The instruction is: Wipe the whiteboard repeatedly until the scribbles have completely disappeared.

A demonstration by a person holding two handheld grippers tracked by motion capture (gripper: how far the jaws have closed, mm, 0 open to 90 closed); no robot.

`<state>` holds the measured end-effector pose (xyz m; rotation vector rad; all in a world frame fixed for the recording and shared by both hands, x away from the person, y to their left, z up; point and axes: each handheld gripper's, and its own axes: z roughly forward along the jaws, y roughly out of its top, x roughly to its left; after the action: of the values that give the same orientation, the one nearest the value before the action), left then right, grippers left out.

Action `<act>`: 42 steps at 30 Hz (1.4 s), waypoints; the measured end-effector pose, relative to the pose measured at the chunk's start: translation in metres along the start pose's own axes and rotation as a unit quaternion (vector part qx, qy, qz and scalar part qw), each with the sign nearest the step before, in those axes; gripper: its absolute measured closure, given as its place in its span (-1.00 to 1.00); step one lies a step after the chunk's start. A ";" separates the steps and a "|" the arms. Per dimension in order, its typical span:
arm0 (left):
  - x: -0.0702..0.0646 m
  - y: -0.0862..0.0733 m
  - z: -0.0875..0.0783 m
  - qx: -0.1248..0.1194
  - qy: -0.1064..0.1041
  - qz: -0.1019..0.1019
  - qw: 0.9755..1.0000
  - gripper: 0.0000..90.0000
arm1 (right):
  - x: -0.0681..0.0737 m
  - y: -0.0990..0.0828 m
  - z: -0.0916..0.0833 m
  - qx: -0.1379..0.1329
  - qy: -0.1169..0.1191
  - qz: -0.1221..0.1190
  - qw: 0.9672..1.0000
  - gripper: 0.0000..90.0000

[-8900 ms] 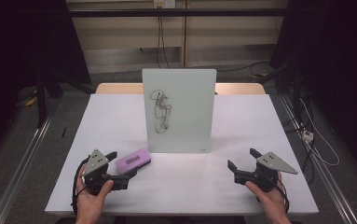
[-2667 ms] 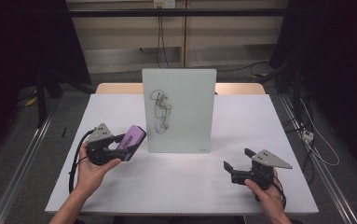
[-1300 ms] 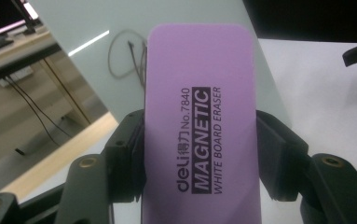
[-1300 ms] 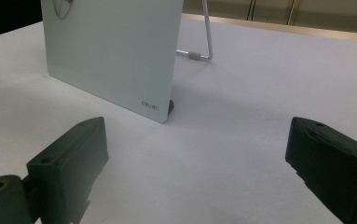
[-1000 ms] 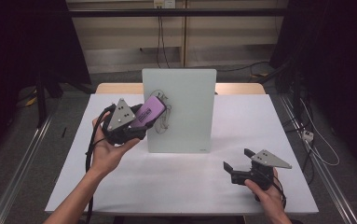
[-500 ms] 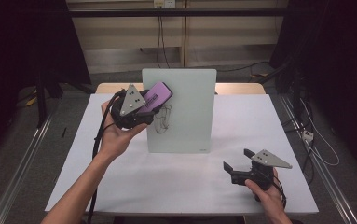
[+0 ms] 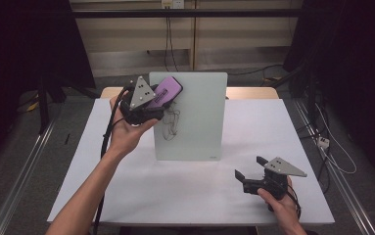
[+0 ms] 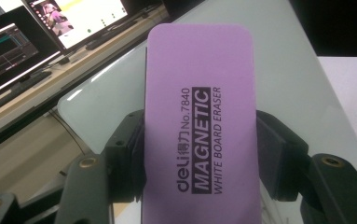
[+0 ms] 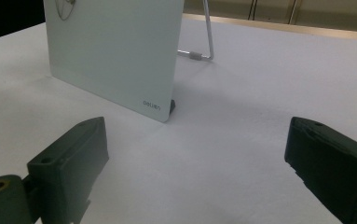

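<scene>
2 tongs worked: left tongs (image 7: 161,100) clamped a purple whiteboard eraser (image 7: 168,91) at the whiteboard's (image 7: 195,122) top-left corner; right tongs (image 7: 251,172) gaped empty.

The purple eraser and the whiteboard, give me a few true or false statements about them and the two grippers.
1. The left gripper is clamped on the purple eraser. True.
2. The eraser lies flat on the table. False: it is held up at the whiteboard's top left corner.
3. The whiteboard is wiped blank. False: a black scribble shows on it.
4. The right gripper is open and holds nothing. True.
5. The whiteboard stands upright. True.
</scene>
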<state>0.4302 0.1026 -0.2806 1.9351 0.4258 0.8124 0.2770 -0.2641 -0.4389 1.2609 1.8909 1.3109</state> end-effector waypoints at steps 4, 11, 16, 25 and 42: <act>0.003 -0.003 0.004 0.004 -0.001 0.000 1.000 -0.08 | 0.000 0.000 0.000 0.000 -0.001 -0.001 1.000 -0.88; 0.004 -0.004 0.007 0.011 -0.005 0.008 1.000 -0.08 | 0.001 0.000 0.000 0.000 0.001 -0.002 1.000 -0.87; 0.002 -0.004 0.007 0.013 0.000 0.014 1.000 -0.08 | 0.001 0.000 0.000 0.001 0.001 -0.002 1.000 -0.87; 0.000 -0.003 0.008 0.021 0.002 0.013 1.000 -0.08 | 0.001 0.000 0.000 0.006 -0.001 -0.005 1.000 -0.87; -0.009 -0.012 0.010 0.028 -0.004 0.013 1.000 -0.08 | 0.002 -0.001 0.000 0.007 0.000 -0.008 1.000 -0.87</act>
<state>0.4314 0.0961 -0.2975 1.9981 0.4226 0.8185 0.2763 -0.2625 -0.4395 1.2513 1.9100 1.2918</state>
